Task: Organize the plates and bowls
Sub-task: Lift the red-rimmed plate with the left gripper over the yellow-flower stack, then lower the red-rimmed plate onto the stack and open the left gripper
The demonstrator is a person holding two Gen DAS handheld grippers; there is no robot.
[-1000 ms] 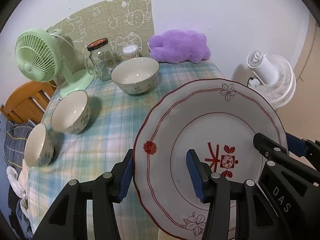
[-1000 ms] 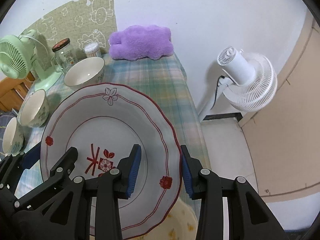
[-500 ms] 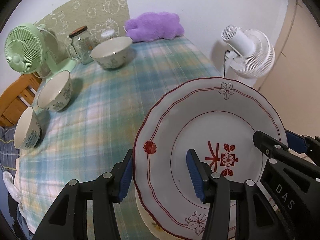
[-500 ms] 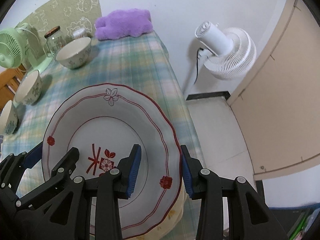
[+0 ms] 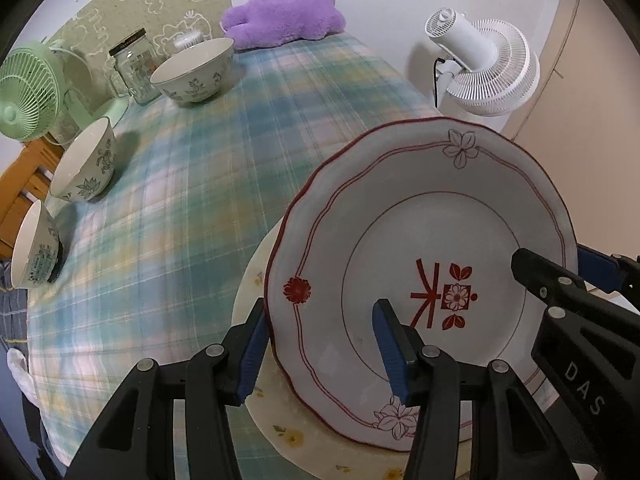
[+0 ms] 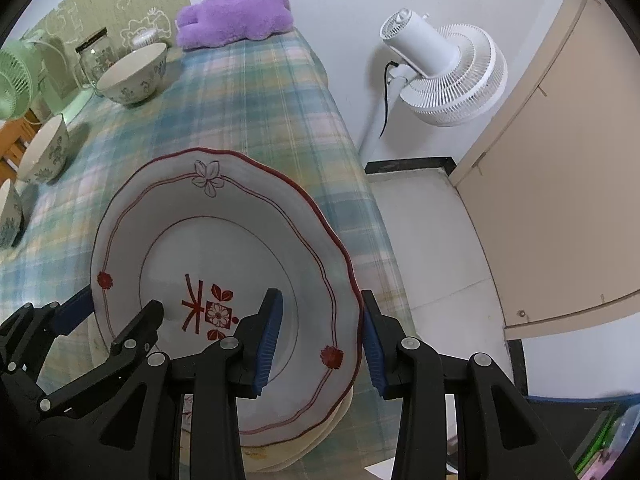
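I have both grippers, left (image 5: 320, 344) and right (image 6: 320, 336), clamped on opposite rims of the red-trimmed plate (image 5: 420, 248), above a yellow-flowered plate (image 5: 280, 420), perhaps touching. Only the right view shows the floor (image 6: 432, 248) past the table edge; three bowls (image 5: 192, 68) show best from the left.

Black gripper (image 5: 318, 354) frames, blue ribbed pads (image 6: 269, 338), silver screws, "DAS" lettering.

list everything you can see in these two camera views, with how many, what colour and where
red-trimmed plate: 1, white, held over yellow-flowered plate
yellow-flowered plate: at least 1, cream, near table edge
bowls: 3, white with floral print, far left of the table
checked tablecloth: 1, green-blue, covering table
glass jar: 1, clear, by green fan
green fan: 1, far left
plush toy: 1, purple, far end
white fan: 1, beside table
left hand-held gripper: black, blue pads, shut on plate rim
right hand-held gripper: same, opposite rim
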